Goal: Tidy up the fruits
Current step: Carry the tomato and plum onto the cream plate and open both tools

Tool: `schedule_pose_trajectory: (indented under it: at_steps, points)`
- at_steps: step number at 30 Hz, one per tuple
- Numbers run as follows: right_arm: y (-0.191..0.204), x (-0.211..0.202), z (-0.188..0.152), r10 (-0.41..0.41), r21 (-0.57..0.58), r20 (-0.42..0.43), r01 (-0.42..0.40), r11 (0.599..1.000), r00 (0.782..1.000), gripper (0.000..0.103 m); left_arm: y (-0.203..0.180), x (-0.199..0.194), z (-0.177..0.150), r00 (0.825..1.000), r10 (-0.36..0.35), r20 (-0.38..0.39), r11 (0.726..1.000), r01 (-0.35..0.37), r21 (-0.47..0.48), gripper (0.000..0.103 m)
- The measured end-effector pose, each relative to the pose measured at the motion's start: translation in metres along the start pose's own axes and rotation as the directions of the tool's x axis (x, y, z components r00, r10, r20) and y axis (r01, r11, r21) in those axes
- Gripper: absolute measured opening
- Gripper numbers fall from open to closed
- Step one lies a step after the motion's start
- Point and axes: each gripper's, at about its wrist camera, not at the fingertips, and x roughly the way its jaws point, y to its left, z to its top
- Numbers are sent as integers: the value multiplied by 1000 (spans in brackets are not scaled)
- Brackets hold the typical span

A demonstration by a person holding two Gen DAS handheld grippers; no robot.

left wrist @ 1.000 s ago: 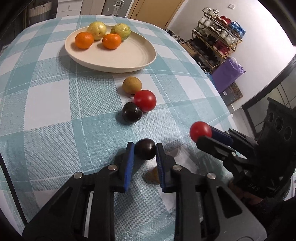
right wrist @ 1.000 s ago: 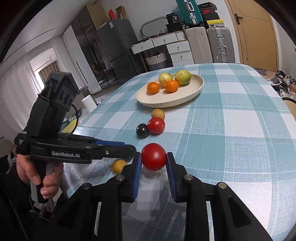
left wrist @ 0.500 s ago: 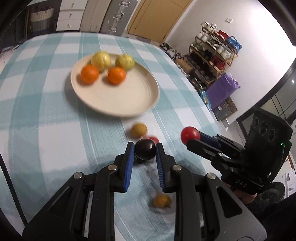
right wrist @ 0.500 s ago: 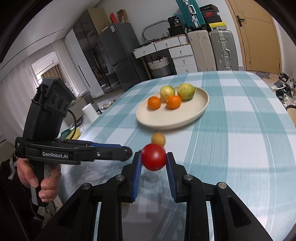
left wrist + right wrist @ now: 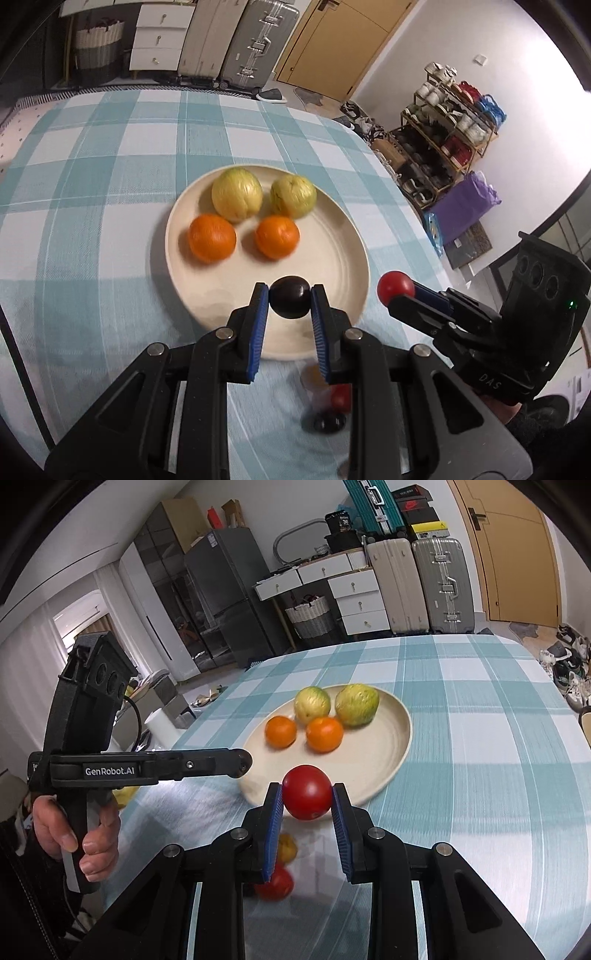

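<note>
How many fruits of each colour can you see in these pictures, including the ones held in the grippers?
Orange: 2, on the plate
Yellow-green: 2, on the plate
Red: 2, one in the right gripper, one on the table
Dark: 2, one in the left gripper, one on the table
Yellowish-brown: 1, on the table
Total: 9

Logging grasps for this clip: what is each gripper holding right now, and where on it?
The left gripper pinches a dark plum across its sides. The right gripper pinches a red tomato across its sides.
</note>
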Motion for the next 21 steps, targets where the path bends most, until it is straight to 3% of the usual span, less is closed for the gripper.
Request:
schedule_pose_trajectory:
  at_steps: [9, 21]
  points:
    - [-23, 36, 33, -25, 48, -23, 26, 999, 999, 27, 13, 29, 35, 1000, 1, 4, 1000, -1, -30, 20]
    - [-40, 70, 47, -27, 113, -57, 33, 993, 998, 27, 21, 48, 48, 1000, 3, 0, 999, -3, -39, 20]
